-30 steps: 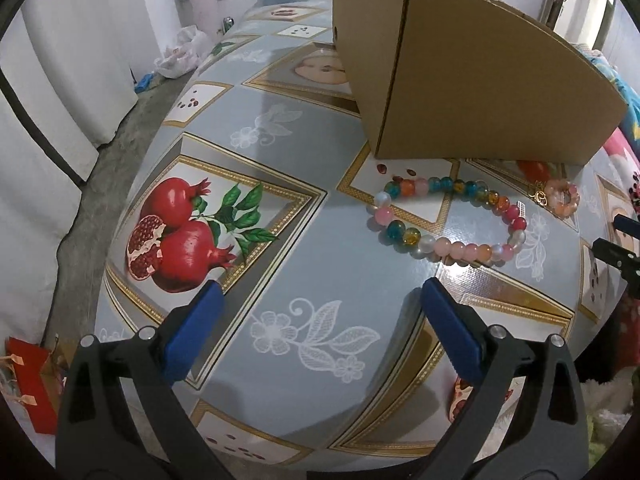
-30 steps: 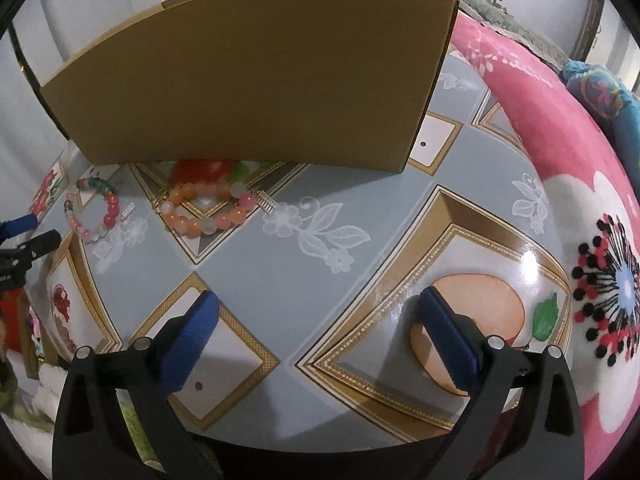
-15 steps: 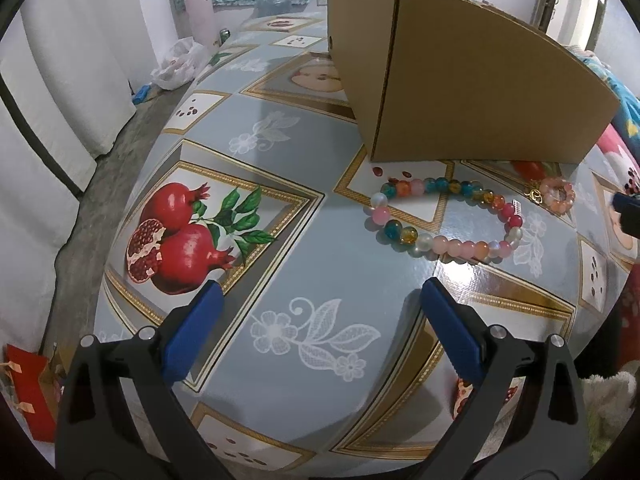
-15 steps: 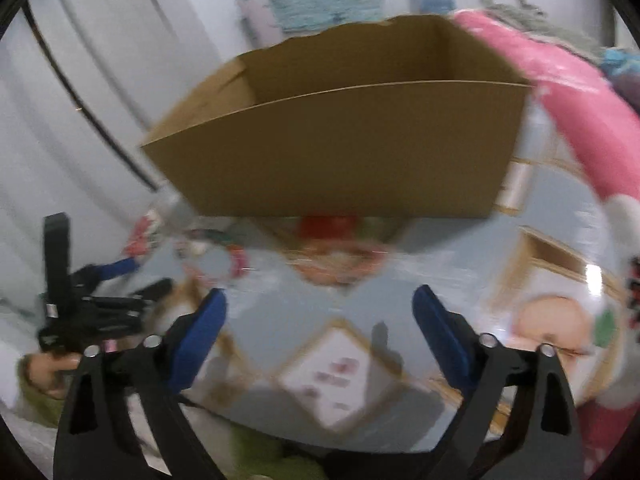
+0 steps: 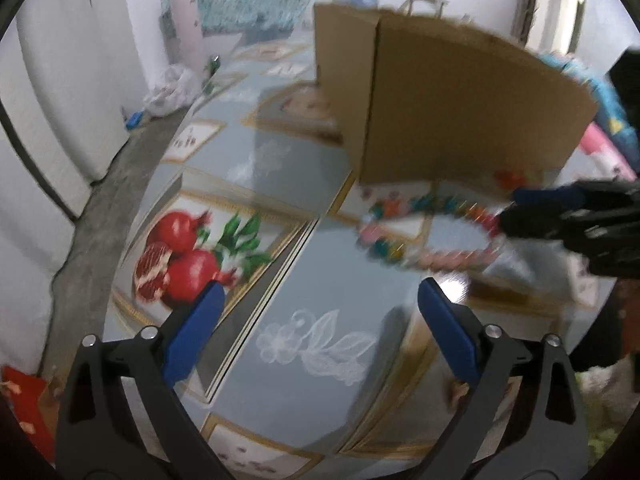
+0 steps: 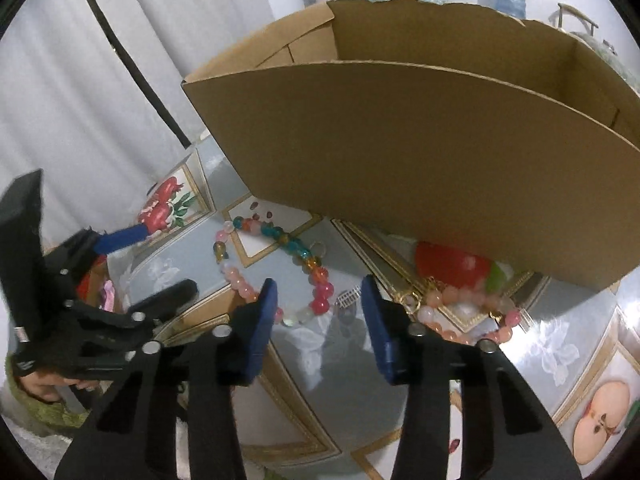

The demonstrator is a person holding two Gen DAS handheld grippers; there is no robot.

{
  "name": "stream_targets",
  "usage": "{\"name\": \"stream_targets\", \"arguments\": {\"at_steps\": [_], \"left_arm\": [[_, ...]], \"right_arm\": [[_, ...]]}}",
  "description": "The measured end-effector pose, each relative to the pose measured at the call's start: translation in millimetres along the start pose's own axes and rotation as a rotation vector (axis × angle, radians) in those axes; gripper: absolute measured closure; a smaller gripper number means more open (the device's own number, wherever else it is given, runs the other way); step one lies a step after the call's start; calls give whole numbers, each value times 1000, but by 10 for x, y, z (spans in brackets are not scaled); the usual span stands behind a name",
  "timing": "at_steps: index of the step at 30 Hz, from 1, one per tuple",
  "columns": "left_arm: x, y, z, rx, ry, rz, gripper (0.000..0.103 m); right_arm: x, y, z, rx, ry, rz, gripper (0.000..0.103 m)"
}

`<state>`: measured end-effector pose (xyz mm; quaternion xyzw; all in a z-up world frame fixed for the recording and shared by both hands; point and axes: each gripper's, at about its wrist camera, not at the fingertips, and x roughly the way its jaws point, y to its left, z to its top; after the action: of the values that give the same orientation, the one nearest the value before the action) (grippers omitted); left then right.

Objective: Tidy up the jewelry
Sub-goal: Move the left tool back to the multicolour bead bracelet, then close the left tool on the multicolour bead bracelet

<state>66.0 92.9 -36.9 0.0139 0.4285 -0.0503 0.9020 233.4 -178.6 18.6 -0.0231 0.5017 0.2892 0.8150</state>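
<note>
A multicoloured bead bracelet [image 6: 276, 268] lies in a loop on the fruit-patterned tablecloth [image 6: 352, 384], just in front of an open cardboard box [image 6: 420, 152], with a smaller peach-pink bracelet [image 6: 468, 312] beside it near the box's wall. The right gripper [image 6: 318, 322] hangs over the near end of the multicoloured loop; its blue pads have just been closing and stand half narrowed with only cloth showing between them. The left gripper [image 5: 318, 336] points at the table short of the bracelets, its fingers spread wide and empty.
</note>
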Motion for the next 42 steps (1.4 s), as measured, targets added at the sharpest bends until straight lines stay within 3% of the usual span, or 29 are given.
{"name": "stream_targets", "arguments": {"at_steps": [5, 11, 14, 22, 26, 35, 42], "left_arm": [[43, 24, 158, -53, -21, -140, 44], [221, -124, 301, 26, 6, -164, 65], [303, -183, 323, 54, 34, -142, 67], [336, -273, 333, 93, 43, -97, 71], [333, -292, 331, 105, 45, -58, 79], [326, -217, 290, 93, -7, -45, 94], [210, -162, 232, 53, -43, -70, 95]], "right_arm": [[76, -11, 22, -8, 22, -20, 71], [94, -4, 41, -20, 31, -31, 79], [117, -9, 53, -22, 38, -32, 87], [205, -35, 76, -36, 49, -33, 88], [277, -5, 73, -61, 44, -38, 92], [252, 6, 3, -88, 1, -23, 93], [94, 41, -18, -91, -45, 2, 93]]}}
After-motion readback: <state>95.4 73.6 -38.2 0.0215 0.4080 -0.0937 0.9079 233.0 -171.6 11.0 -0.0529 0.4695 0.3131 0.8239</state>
